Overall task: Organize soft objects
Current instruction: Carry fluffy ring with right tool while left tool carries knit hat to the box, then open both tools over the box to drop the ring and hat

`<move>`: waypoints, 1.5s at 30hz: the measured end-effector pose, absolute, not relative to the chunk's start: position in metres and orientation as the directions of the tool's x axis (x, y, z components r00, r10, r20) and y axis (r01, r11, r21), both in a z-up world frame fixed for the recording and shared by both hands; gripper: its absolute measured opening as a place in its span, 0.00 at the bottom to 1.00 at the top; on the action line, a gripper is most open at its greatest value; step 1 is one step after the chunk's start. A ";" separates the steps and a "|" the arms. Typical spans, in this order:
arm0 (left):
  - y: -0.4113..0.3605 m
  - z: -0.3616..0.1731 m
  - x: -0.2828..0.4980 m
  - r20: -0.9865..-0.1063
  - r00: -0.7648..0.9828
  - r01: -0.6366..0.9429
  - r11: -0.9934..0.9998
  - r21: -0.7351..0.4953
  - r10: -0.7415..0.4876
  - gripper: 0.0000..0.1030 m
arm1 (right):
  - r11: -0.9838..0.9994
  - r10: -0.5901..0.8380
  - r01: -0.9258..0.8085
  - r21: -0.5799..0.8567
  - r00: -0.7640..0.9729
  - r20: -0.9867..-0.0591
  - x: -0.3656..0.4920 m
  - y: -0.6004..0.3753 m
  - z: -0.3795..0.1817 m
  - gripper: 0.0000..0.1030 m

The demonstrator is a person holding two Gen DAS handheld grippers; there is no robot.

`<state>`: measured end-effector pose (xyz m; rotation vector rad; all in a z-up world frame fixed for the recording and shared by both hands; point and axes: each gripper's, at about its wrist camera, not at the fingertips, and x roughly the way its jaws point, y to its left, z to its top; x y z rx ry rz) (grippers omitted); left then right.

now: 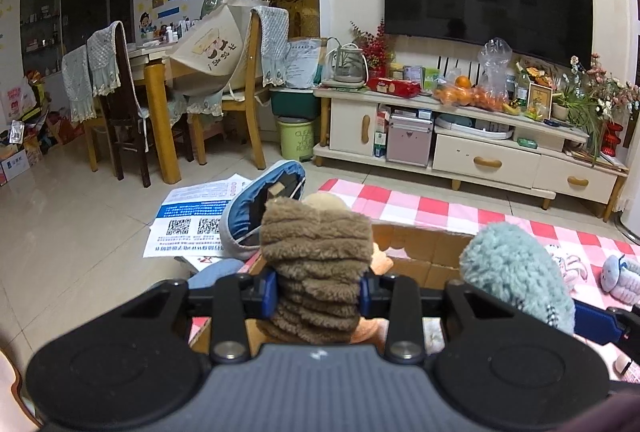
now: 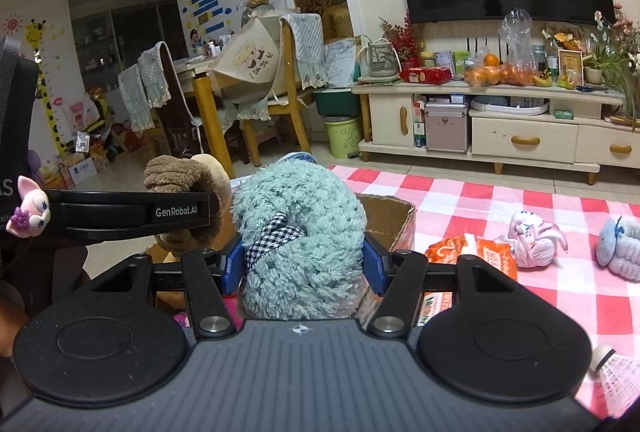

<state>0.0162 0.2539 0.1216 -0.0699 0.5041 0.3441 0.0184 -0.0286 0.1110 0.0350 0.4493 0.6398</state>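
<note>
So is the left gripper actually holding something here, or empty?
Holding. The left gripper is shut on the brown plush toy: its blue pads press the fur from both sides.

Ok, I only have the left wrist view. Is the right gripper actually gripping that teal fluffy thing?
Observer: Yes, the right gripper is shut on the teal plush, a blue finger against each side.
Operator: Anything on the cloth hidden from me?
Observer: An orange packet lies on the checkered cloth, just right of the cardboard box.
Operator: Anything else?
Observer: What looks like a white shuttlecock, at the cloth's near right edge.
</note>
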 end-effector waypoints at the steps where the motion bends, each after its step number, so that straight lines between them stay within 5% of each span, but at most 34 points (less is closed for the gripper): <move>1: 0.254 0.122 0.016 -0.484 0.819 -0.341 0.940 0.021 0.307 0.34 | 0.804 0.585 -0.570 0.169 0.707 -0.397 0.018 -0.028 0.111 0.71; 10: 0.253 0.121 0.018 -0.487 0.812 -0.351 0.936 0.034 0.322 0.39 | 0.799 0.589 -0.574 0.177 0.688 -0.424 0.020 -0.031 0.110 0.73; 17: 0.254 0.123 0.018 -0.480 0.805 -0.377 0.925 0.036 0.347 0.58 | 0.795 0.596 -0.579 0.184 0.685 -0.419 0.017 -0.032 0.116 0.95; 31: 0.239 0.126 0.019 -0.469 0.820 -0.349 0.936 0.043 0.327 0.65 | 0.813 0.576 -0.561 0.157 0.738 -0.351 -0.005 -0.049 0.126 0.96; 45: 0.211 0.128 0.024 -0.460 0.832 -0.310 0.948 0.076 0.310 0.90 | 0.848 0.530 -0.484 0.216 0.759 -0.379 -0.002 -0.063 0.113 0.99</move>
